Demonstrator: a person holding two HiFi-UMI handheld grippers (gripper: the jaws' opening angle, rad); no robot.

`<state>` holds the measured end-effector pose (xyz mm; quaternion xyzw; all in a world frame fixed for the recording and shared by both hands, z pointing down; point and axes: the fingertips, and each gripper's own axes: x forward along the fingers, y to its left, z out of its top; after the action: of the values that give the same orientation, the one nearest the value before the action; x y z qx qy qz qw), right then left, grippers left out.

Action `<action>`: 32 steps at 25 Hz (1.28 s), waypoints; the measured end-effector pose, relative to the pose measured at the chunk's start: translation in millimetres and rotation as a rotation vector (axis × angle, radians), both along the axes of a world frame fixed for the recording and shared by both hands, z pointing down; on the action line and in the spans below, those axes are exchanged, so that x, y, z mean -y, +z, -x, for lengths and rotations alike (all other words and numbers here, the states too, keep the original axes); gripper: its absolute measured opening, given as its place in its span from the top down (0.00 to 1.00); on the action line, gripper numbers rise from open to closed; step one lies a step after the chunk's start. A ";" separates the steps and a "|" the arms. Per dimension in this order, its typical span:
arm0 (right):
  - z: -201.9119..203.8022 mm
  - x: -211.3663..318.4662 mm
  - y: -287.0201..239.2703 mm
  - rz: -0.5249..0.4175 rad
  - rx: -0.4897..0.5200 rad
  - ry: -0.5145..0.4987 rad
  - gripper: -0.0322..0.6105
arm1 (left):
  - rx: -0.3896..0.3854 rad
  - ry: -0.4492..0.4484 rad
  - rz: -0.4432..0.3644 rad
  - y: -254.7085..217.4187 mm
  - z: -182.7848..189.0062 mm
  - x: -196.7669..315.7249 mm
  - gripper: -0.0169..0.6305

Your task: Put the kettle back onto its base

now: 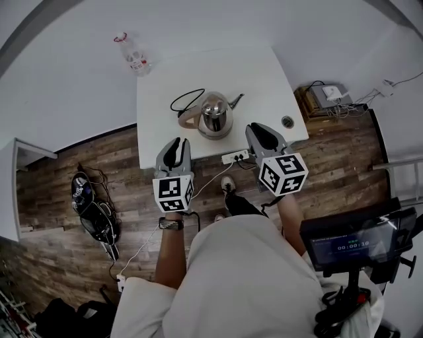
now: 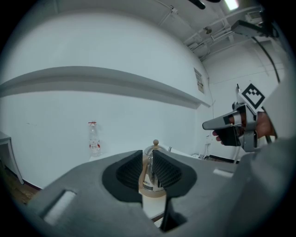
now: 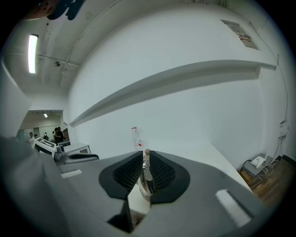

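The kettle (image 1: 215,115) is sitting upright by the middle of the bench's (image 1: 264,72) front edge, seemingly already on its beige base (image 2: 151,193), which is likely why the left claw (image 1: 174,145) and right claw (image 1: 262,131) are hovering at that edge, narrowed to a slit but gripping nothing.

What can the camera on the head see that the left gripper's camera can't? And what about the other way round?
Only the head view shows the wooden floor, the power strip at the table's near edge, the black cord loop beside the kettle, and a screen at the right.

Only the left gripper view shows the ceiling lamp and the paper sign high on the wall.

Both show the kettle, the plastic bottle, the white table and the right gripper.
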<state>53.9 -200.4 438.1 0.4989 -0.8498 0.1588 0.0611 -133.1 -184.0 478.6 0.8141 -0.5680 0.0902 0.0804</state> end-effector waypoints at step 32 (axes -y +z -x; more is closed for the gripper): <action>20.1 -160.1 -125.1 -0.233 0.044 -0.030 0.95 | 0.066 0.057 -0.268 -143.2 -9.6 -147.0 0.96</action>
<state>33.8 -40.3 313.0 0.4861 -0.8711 0.0691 -0.0134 -123.5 -37.1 335.4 0.8299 -0.5540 0.0424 -0.0505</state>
